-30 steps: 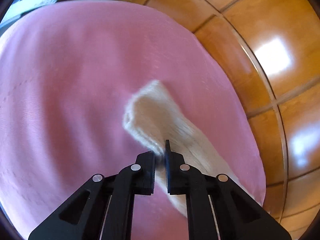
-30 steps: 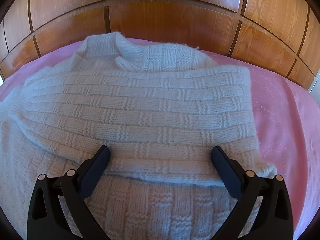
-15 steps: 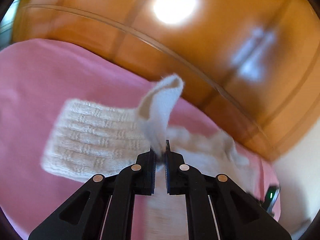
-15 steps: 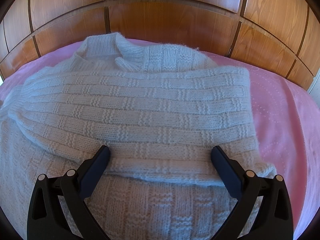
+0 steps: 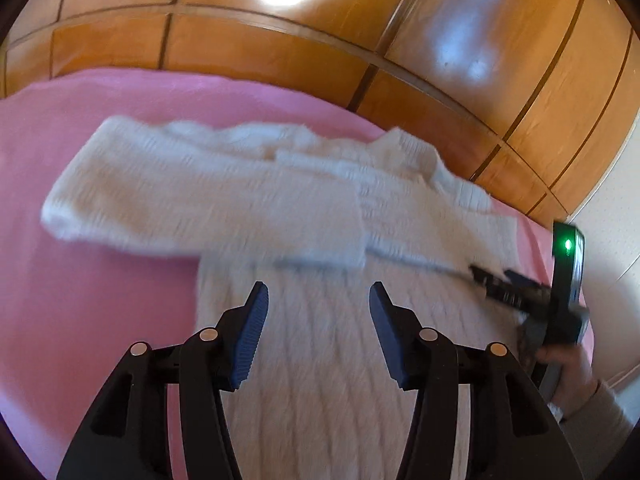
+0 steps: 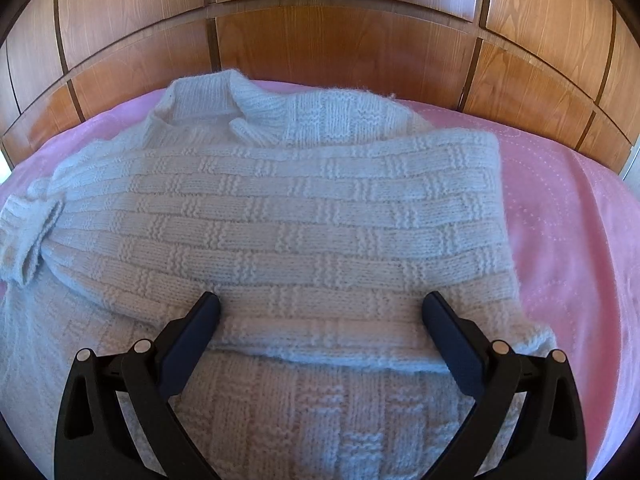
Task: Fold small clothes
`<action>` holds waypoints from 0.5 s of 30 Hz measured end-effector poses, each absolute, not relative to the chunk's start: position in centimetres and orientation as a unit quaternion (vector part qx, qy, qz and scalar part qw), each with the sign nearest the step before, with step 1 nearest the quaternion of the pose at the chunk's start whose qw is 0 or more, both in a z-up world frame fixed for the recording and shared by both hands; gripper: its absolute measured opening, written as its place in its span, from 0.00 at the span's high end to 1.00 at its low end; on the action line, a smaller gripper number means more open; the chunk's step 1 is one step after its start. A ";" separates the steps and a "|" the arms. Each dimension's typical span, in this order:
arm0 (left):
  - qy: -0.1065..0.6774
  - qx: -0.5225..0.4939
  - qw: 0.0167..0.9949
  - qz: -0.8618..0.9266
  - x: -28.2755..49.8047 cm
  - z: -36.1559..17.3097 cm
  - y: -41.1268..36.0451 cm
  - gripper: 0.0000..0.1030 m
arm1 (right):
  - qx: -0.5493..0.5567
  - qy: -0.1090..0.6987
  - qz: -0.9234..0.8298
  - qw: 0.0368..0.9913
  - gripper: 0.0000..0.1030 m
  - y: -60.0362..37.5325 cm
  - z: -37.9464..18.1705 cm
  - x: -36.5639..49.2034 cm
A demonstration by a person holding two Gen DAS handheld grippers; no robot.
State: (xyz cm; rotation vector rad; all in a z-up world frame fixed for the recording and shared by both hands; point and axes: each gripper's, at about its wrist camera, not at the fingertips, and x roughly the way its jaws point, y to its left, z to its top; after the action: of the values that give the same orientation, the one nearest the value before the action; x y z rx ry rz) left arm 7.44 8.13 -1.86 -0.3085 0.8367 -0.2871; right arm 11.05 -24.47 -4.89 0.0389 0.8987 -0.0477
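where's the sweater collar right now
In the right wrist view, the collar lies upper left at the sweater's far end, beside the wooden headboard.

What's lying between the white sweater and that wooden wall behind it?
Only a strip of pink bedcover lies between the sweater and the wooden wall; the right wrist view shows it best.

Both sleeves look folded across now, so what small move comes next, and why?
Probably bring the left tongs, open with nothing between them, down toward the sweater's near hem for the bottom fold. The left sleeve lies across the body; the right tongs rest open on it.
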 end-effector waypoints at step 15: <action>0.393 -0.106 0.904 -0.129 4.0 -5.3 7.7 0.47 | 0.092 0.468 0.230 0.848 0.46 -8.5 -3.3 15.1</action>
State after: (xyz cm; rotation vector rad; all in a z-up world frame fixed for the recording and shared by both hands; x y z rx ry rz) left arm 4.04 7.69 -5.28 -0.2183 0.8119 -0.2668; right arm 15.14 -8.51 -3.29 0.1949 0.9862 0.4854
